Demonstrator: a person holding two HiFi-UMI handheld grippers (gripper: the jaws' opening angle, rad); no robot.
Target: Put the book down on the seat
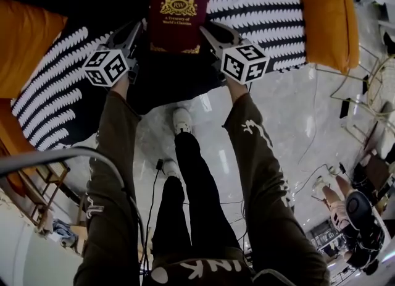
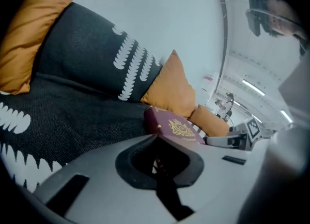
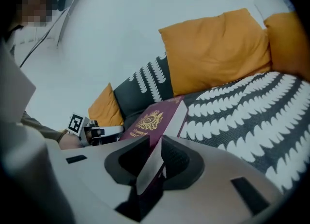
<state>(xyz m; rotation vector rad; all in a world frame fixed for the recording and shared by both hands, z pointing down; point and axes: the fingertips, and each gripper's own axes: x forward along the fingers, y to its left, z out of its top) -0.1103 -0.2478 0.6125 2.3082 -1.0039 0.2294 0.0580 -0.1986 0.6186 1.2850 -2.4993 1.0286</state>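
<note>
Over the seat's (image 1: 259,7) front edge, midway between the two orange cushions (image 1: 28,44), the book (image 1: 178,16) sat cover up, gold crest facing the head camera, spine side to the left. Right gripper (image 1: 207,30) was clamped on the book's near right corner, with the white page edge visible between its jaws. Left gripper (image 1: 141,28) sat at the book's near left edge with its jaws closed together; the maroon cover ran right up to them, but I couldn't tell if they actually pinched it. From the right gripper view the book looked tilted, far end raised over the striped fabric. Contact with the seat wasn't clear in any view. Person's legs stood on the glossy floor (image 1: 290,112) below.
</note>
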